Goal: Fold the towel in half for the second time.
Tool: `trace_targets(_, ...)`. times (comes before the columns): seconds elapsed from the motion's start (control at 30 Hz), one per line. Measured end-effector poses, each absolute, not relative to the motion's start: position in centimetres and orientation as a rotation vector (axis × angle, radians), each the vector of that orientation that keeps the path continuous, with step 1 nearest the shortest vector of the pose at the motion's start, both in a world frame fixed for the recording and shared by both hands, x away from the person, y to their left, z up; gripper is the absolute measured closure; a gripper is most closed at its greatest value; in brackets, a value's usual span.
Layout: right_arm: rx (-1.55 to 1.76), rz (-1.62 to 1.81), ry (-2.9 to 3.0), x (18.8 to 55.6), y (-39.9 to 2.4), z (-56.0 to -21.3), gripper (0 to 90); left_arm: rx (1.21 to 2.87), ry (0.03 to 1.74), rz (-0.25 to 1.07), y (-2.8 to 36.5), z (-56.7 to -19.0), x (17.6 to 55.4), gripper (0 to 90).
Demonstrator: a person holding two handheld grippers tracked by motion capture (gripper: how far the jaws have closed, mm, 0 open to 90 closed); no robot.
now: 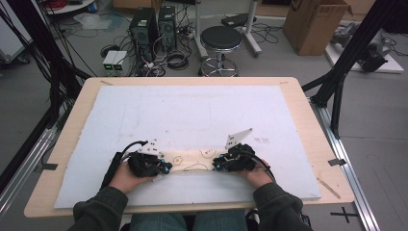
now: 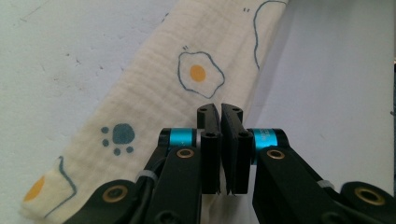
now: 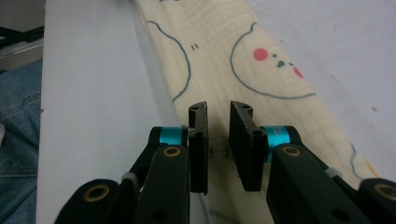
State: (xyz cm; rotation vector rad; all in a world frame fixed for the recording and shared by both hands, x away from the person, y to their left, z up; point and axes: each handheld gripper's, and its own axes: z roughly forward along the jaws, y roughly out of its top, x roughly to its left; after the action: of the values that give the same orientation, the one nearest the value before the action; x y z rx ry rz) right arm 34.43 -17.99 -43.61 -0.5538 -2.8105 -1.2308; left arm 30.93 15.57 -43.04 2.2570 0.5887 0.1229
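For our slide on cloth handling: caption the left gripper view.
Left gripper, nearly shut, over the edge of a folded cream cloth printed with fried eggs and a paw.

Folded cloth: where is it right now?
High view: the folded cloth lies as a strip on the white mat, near its front edge, between the left gripper and right gripper.
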Motion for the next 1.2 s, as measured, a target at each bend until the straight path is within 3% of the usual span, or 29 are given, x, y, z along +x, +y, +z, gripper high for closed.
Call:
trace_targets(0.3, -0.558, -1.241, -2.834, 34.0, -19.3, -43.7, 73.6, 2.213, 0.624, 0.101, 17.3, -43.2, 30.6, 82.4)
trace_targets(0.47, -0.556, -1.317, -2.828, 34.4, -19.5, -42.6, 67.0, 2.084, 0.618, 0.114, 18.5, -41.7, 31.2, 77.2)
trace_targets(0.8, -0.576, -1.242, -2.905, 35.2, -19.6, -43.2, 58.2, 2.217, 0.621, 0.181, 18.9, -42.7, 31.4, 70.0)
trace_targets(1.2, -0.588, -1.248, -2.924, 34.8, -21.3, -43.5, 50.7, 2.25, 0.619, 0.2, 19.3, -43.0, 30.9, 57.5)
